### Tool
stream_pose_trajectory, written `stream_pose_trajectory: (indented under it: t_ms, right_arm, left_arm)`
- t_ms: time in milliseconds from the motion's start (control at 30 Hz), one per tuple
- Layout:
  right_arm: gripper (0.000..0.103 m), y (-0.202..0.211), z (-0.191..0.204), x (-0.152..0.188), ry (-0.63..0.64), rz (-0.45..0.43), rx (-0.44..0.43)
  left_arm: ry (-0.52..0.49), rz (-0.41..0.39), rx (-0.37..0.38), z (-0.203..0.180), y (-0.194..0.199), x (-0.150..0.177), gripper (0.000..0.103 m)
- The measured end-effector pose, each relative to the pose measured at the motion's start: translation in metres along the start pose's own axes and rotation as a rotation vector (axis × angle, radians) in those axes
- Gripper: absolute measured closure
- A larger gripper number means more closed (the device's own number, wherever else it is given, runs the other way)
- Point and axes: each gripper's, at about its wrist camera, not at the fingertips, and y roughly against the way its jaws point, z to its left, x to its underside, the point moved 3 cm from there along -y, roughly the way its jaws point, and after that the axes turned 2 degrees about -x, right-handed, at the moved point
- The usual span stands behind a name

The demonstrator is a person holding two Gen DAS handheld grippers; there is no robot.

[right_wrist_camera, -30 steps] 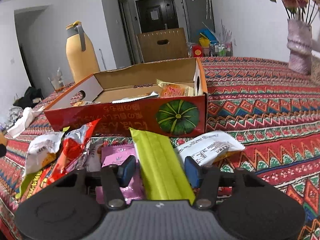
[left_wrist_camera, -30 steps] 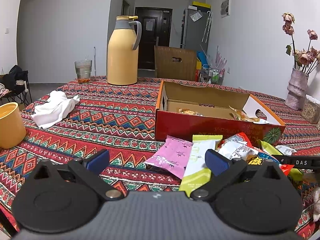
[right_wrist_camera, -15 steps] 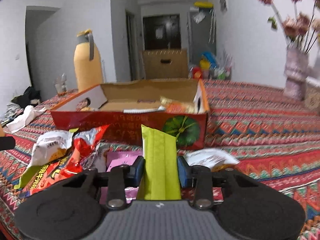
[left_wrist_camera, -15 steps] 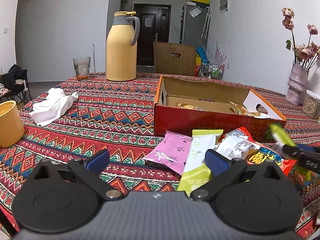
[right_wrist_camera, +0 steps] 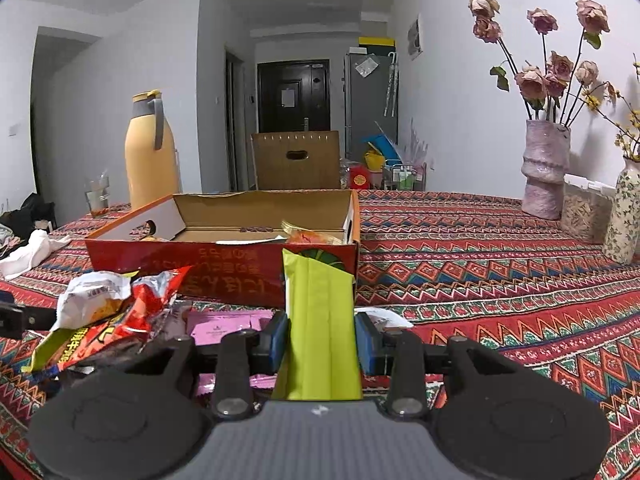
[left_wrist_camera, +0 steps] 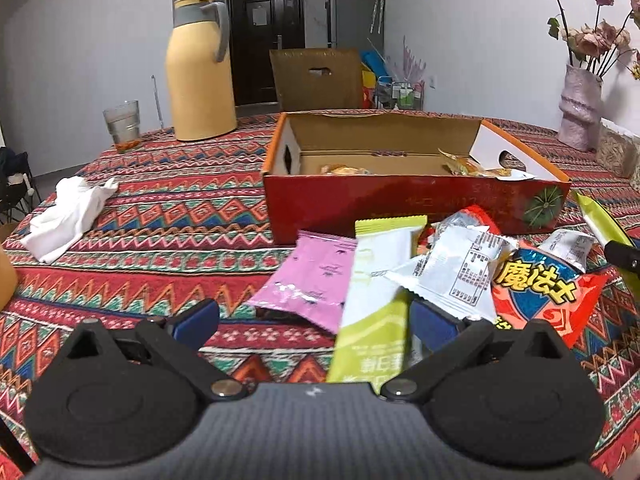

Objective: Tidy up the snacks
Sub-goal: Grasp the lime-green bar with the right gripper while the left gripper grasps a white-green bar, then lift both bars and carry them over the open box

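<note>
lime-green snack packet (right_wrist_camera: 320,328) is clamped between the blue pads of the right gripper (right_wrist_camera: 321,338); the jaws have just been closing onto it, and the packet stands upright between them, raised off the woven patterned surface (right_wrist_camera: 500,280). the same packet shows at the right edge of the left wrist view. directly beyond it sits the red open-top box (right_wrist_camera: 224,268), its long side facing the gripper, with a few snacks inside (right_wrist_camera: 312,236). the left gripper (left_wrist_camera: 316,322) has its jaws wide apart, clamped on nothing; a pale green-and-white packet (left_wrist_camera: 376,300) lies on the surface between them, and whether its right pad touches it cannot be told. loose snacks lie in a pile just in front of the box: a pink packet (left_wrist_camera: 312,276), a white wrapper (left_wrist_camera: 456,272) and a red-and-blue bag (left_wrist_camera: 540,288). further back stand a yellow thermos jug (left_wrist_camera: 200,76) and a glass (left_wrist_camera: 122,126); a white cloth (left_wrist_camera: 66,212) lies to the left.
</note>
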Motion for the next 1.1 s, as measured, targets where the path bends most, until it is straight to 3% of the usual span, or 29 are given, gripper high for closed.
stream_pose_trajectory:
  t_ms: [133,400,567,767,1100]
  right_arm:
    - [0.068,0.002,0.000,0.003,-0.001,0.001,0.001]
    - [0.068,0.005,-0.005,0.007,-0.018,0.011,-0.003]
    - [0.067,0.007,-0.006,0.007,-0.020,0.009,-0.008]
    - [0.067,0.008,-0.004,0.008,-0.016,0.010,-0.021]
    - [0.067,0.015,0.003,0.003,0.000,-0.006,-0.025]
  left_arm:
    - [-0.005,0.000,0.024,-0.009,-0.005,-0.004,0.007]
    - [0.035,0.081,0.111,-0.017,-0.028,-0.005,0.045]
    - [0.034,0.071,0.133,-0.017,-0.025,-0.003,0.063]
    - [0.019,0.043,0.101,-0.017,-0.017,0.002,0.064]
    - [0.017,-0.076,0.027,0.002,0.018,-0.014,0.064]
